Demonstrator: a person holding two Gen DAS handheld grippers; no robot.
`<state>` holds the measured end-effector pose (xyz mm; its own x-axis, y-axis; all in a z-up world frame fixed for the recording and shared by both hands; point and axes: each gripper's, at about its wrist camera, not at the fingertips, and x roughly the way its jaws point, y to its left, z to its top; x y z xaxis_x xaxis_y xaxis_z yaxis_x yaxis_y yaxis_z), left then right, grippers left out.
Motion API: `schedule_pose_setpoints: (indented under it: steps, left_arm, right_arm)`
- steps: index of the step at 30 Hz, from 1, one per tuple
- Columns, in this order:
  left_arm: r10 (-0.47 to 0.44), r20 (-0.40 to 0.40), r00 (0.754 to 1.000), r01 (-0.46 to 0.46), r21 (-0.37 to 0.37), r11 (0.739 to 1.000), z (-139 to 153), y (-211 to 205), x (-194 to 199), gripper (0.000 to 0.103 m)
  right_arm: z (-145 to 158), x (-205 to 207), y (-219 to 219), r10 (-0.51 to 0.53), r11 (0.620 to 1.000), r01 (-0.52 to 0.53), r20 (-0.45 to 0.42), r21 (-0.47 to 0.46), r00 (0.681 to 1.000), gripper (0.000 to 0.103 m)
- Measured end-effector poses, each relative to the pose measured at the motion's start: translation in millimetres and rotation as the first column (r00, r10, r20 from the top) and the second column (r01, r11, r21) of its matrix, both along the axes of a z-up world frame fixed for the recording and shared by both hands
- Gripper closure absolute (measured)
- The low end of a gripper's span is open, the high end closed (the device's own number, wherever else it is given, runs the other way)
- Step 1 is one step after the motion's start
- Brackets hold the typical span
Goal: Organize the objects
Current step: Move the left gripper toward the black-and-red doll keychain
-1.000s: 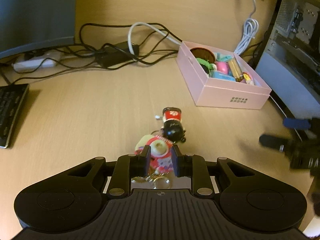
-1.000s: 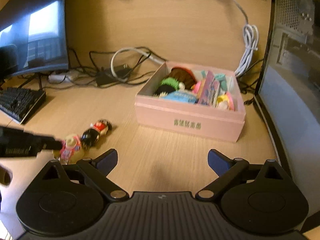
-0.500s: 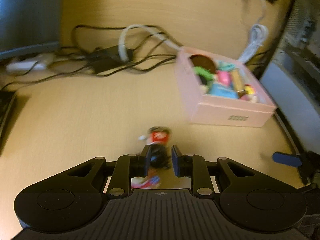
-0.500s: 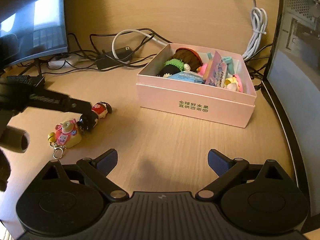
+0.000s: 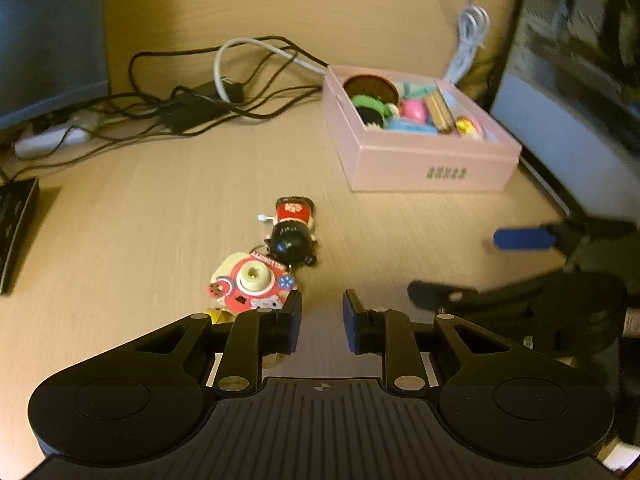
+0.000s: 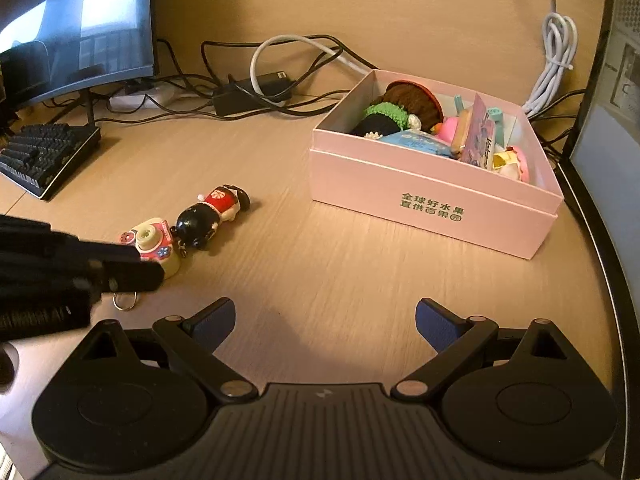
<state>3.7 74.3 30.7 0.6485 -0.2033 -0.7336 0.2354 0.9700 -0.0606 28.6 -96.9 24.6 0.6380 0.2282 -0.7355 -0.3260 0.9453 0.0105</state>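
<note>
Pink camera keychain (image 5: 251,282) lies apparently just beside left tool (image 5: 320,322).

We see wood desk (image 6: 360,280): pink box (image 6: 432,204), doll (image 6: 212,216), camera keychain (image 6: 154,246), cables (image 6: 248,92), keyboard (image 6: 44,156).

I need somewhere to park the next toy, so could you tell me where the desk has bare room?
Bare wood lies between the pink box and the doll, and in front of the box. It is crowded behind, among the cables, and around the camera keychain beside the left hand-held gripper.
</note>
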Motion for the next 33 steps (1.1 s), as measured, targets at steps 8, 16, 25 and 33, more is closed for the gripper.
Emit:
schedule_pose_setpoints:
  steps: [8, 16, 25, 33]
  left_arm:
    - [0.116, 0.015, 0.993, -0.117, 0.09, 0.989, -6.0, 26.4, 5.8, 0.077]
    - [0.238, -0.032, 0.971, -0.232, 0.133, 0.964, -10.1, 65.9, -0.7, 0.076]
    - [0.104, -0.057, 0.993, -0.093, 0.161, 0.983, -16.4, 42.6, -3.9, 0.077]
    - [0.014, -0.062, 0.998, 0.001, 0.231, 0.973, -17.4, 21.9, 4.0, 0.078]
  right_arm:
    - [-10.5, 8.0, -3.8, -0.018, 1.0, 0.018, -0.041, 0.005, 0.999, 0.006]
    - [-16.1, 10.6, 7.7, 0.017, 1.0, -0.016, -0.063, 0.006, 0.998, 0.006]
    - [-20.2, 12.7, 15.1, 0.044, 0.999, -0.045, -0.065, -0.017, 0.997, 0.003]
    - [-21.6, 14.7, 7.9, 0.023, 1.0, -0.024, -0.061, -0.015, 0.998, 0.0]
